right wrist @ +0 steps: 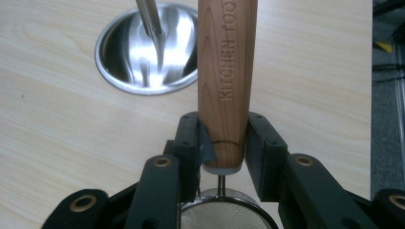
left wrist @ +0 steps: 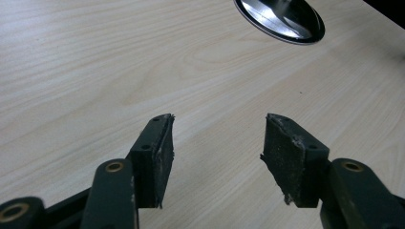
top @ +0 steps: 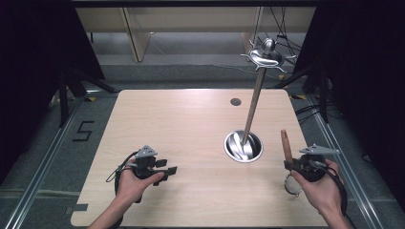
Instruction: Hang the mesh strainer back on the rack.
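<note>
right gripper: jaws clamped on round-mesh metal strainer's smooth wooden handle, long axis pointing away toward shiny steel rack base. left gripper: jaws apart over light woodgrain table.

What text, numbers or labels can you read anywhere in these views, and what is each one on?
"KITCHEN TOO", cut off by the frame's top edge: stamped lengthwise on the wooden handle clamped in the right gripper.
"5": black marking on the floor left of the table.
No other writing can be seen on anything else.
</note>
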Demonstrator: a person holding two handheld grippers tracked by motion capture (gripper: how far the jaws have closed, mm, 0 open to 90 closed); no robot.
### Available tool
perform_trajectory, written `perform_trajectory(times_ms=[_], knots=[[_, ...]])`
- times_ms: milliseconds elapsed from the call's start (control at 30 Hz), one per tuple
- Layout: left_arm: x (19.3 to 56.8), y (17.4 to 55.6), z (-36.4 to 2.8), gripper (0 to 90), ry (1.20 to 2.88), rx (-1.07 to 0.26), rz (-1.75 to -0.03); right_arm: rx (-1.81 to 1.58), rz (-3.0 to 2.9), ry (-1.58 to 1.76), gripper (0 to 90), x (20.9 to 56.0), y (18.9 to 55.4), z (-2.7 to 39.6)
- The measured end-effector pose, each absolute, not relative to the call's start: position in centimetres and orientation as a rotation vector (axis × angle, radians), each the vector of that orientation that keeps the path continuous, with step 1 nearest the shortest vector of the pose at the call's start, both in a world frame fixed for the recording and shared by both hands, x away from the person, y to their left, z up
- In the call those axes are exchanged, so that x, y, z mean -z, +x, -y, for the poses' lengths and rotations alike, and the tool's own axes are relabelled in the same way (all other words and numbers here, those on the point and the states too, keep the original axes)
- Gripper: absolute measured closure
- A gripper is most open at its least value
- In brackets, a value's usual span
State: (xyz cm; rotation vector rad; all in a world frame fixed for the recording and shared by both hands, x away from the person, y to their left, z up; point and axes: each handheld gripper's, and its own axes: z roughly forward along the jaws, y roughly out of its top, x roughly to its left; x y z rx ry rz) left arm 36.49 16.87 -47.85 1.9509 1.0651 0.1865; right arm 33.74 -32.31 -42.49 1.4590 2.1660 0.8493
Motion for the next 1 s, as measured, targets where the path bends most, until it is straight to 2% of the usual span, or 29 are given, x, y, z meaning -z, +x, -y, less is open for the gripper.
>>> perform_trajectory(times_ms=[200, 1000], knots=[[47.9, 36.5, -16.8, 42.8, 1.933, -0.184, -1.075, -0.913, -2.077, 1.512, 69.2, 42.0, 33.4, 31.6], [48.0, 36.6, -17.0, 42.5, 1.952, -0.187, -1.068, -1.029, -1.931, 1.359, 69.2, 40.1, 33.9, 31.8]])
